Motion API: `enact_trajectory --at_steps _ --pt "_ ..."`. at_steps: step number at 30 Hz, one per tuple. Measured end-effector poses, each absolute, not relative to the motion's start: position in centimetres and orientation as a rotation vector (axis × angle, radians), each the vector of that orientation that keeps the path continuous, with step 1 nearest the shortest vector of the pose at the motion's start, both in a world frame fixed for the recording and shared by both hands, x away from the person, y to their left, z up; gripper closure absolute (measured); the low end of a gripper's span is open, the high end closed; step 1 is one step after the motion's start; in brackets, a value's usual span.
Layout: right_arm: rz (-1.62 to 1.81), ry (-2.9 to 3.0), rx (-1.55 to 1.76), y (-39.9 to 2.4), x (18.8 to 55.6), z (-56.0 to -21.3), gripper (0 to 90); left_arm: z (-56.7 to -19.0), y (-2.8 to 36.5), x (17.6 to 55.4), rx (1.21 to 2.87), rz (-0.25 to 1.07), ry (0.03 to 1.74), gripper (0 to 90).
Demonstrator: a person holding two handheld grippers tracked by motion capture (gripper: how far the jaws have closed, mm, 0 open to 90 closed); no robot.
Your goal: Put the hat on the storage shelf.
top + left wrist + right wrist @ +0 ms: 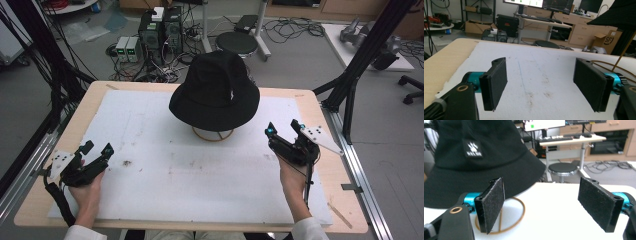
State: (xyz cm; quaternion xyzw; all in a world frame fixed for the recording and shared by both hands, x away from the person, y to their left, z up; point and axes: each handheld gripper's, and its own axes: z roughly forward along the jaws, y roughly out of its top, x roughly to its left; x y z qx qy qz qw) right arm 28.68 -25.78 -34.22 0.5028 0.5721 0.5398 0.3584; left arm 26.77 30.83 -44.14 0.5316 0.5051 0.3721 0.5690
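Two forearms are reaching in from the near edge, each hand gripping a black tool. The left tool [97, 148] is resting low at the left, jaws standing wide apart. The right tool [283, 127] is angling forward at the right, jaws spread wide with nothing between them.

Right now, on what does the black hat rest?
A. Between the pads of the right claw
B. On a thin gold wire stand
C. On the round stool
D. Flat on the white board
B: the hat sits raised on a gold wire stand, apart from both claws.
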Motion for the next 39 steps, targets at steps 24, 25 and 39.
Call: enact_trajectory --at_steps 24,25,39 --pt "1.307 1.457 1.328 -28.6 27.4 -41.9 14.4 -44.2 30.7 27.0 1.258 0.870 1.182 27.4" --pt "1.302 1.459 1.338 -28.6 27.4 -41.9 14.4 -44.2 30.7 27.0 1.257 0.870 1.183 27.4" --pt "1.348 1.402 1.351 -28.7 27.1 -42.1 12.5 -44.1 30.6 27.0 1.249 0.860 1.180 27.4"
